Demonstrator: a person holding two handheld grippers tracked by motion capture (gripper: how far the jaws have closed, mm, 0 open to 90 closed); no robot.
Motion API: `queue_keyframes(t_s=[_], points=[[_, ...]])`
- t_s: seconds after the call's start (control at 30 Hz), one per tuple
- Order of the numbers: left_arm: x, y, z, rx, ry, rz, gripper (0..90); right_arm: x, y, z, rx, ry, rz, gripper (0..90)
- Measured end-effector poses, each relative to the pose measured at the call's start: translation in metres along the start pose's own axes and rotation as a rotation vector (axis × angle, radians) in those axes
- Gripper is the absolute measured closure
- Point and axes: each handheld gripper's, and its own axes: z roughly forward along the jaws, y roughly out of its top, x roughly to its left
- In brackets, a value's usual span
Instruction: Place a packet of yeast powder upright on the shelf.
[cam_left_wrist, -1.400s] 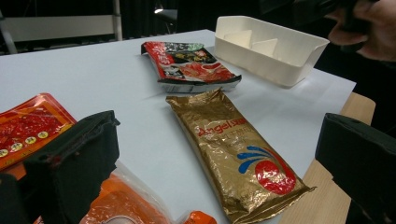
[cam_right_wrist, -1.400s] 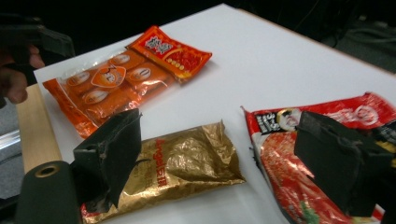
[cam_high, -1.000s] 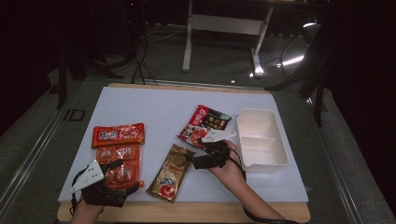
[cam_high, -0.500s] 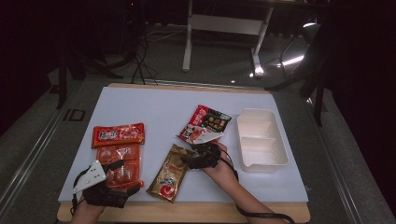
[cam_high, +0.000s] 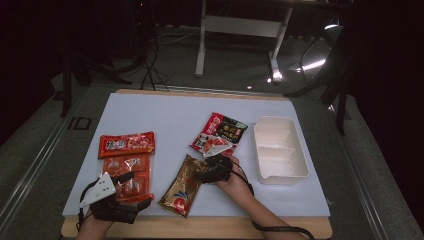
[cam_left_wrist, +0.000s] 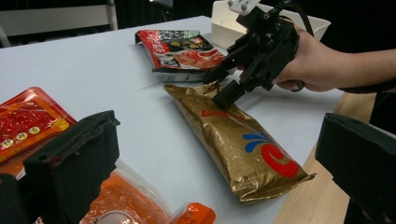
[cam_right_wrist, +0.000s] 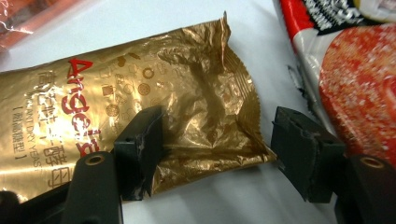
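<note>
Since the earlier shot my right gripper (cam_high: 209, 173) dropped down onto the gold pouch (cam_high: 183, 186), jaws just been closing w/ the pouch's top end between them. High view: pouch lies mid-table, red-black packet (cam_high: 220, 133) just behind it, white tray (cam_high: 280, 152) to the right, left gripper (cam_high: 131, 190) parked over the orange packs (cam_high: 129, 172). Left gripper view: its jaws stand wide apart, nothing between; one right jaw rests on the gold foil (cam_left_wrist: 243, 140). Right gripper view: jaws still apart, one on the crinkled corner (cam_right_wrist: 205, 107), the other clear, beside the red packet (cam_right_wrist: 355, 70), not clamped yet.

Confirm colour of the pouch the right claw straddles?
Gold foil pouch with red lettering; clearest in the right gripper view.
</note>
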Motion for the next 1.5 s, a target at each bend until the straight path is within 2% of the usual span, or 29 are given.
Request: queue_keyframes(t_s=[0.07,0.17,0.2,0.23,0.3,0.37,0.43,0.47,0.57,0.77,0.83,0.97,1.07,1.5], points=[[0.0,0.0,0.0,0.004,-0.002,0.0,0.1,0.0,0.0,0.001,0.01,0.01,0.005,34.9],[0.0,0.0,0.001,0.003,-0.003,0.001,0.1,0.002,0.0,0.001,0.015,0.012,-0.026,41.2],[0.0,0.0,0.001,0.007,-0.003,0.001,0.1,0.004,0.0,0.001,0.022,0.003,-0.047,47.5],[0.0,0.0,0.001,0.011,-0.004,0.0,0.1,0.004,0.0,0.001,0.022,0.003,-0.047,47.5],[0.0,0.0,0.001,0.01,-0.004,0.0,0.1,0.005,0.0,0.0,0.034,-0.029,-0.063,54.7],[0.0,0.0,0.002,0.011,-0.004,0.001,0.1,0.005,0.001,0.0,0.036,-0.036,-0.06,56.8],[0.0,-0.001,0.002,0.018,-0.004,0.002,0.1,0.008,0.004,0.0,0.056,-0.056,-0.068,64.4],[0.0,0.0,0.002,0.015,-0.004,0.001,0.1,0.009,0.004,0.0,0.06,-0.059,-0.08,71.9],[0.0,0.0,0.002,0.019,-0.004,0.006,0.1,0.01,0.006,0.0,0.071,-0.056,-0.087,82.6],[0.0,-0.001,0.002,0.018,-0.006,0.006,0.1,0.008,0.013,0.001,0.112,-0.04,-0.072,87.3],[0.0,-0.001,0.002,0.018,-0.006,0.0,0.1,0.007,0.014,-0.001,0.103,-0.031,-0.064,87.9],[0.001,-0.001,0.002,0.018,-0.006,-0.007,0.1,0.008,0.018,-0.008,0.074,-0.02,-0.058,88.4],[0.001,0.0,0.002,0.013,-0.004,-0.008,0.1,0.01,0.027,-0.02,0.029,0.0,-0.062,88.7],[0.001,-0.001,0.003,0.019,0.0,-0.006,0.1,0.025,0.046,-0.051,-0.104,0.048,-0.07,89.1]])
